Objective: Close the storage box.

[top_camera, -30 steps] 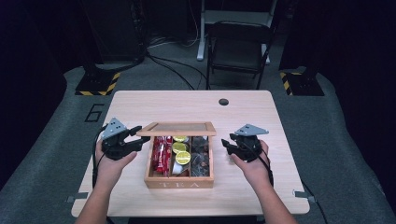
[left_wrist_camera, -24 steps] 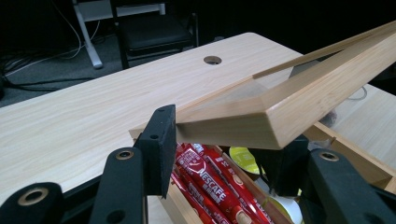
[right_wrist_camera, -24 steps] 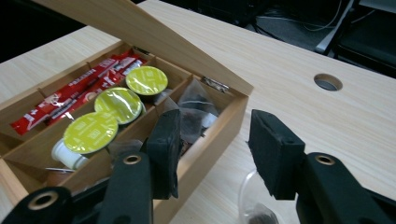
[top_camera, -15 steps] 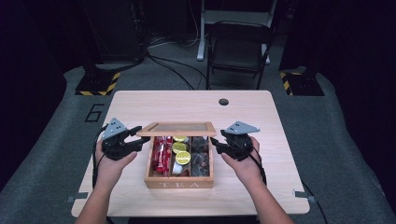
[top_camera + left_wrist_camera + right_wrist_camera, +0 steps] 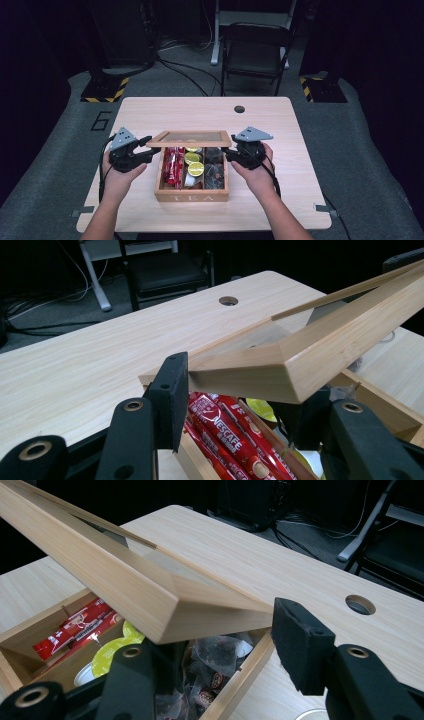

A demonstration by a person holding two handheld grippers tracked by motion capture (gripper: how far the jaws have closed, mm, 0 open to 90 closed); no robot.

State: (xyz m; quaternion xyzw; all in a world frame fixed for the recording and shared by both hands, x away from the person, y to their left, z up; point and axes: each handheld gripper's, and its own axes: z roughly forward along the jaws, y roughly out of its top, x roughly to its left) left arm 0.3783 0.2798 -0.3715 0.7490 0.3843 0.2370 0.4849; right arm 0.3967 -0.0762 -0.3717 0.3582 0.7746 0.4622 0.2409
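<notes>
A wooden tea box (image 5: 190, 196) stands mid-table with its framed glass lid (image 5: 190, 137) tilted partly up. Inside lie red Nescafe sticks (image 5: 225, 432), yellow-green capsules (image 5: 193, 164) and dark tea bags (image 5: 215, 662). My left gripper (image 5: 150, 152) is shut on the lid's left front corner (image 5: 250, 372); one pad (image 5: 172, 390) presses its side and the other jaw is half hidden under the wood. My right gripper (image 5: 230, 152) stands open astride the lid's right front corner (image 5: 200, 610), with one pad (image 5: 300, 645) just off the corner tip.
The light wooden table (image 5: 200, 112) has a round cable hole (image 5: 239, 108) at the back. A black chair (image 5: 255, 50) stands beyond the far edge. Yellow-and-black striped bases (image 5: 102, 90) sit on the floor at both back corners.
My right gripper has moved left from beside the box to the lid's right corner. The left gripper and the raised lid have stayed put.
</notes>
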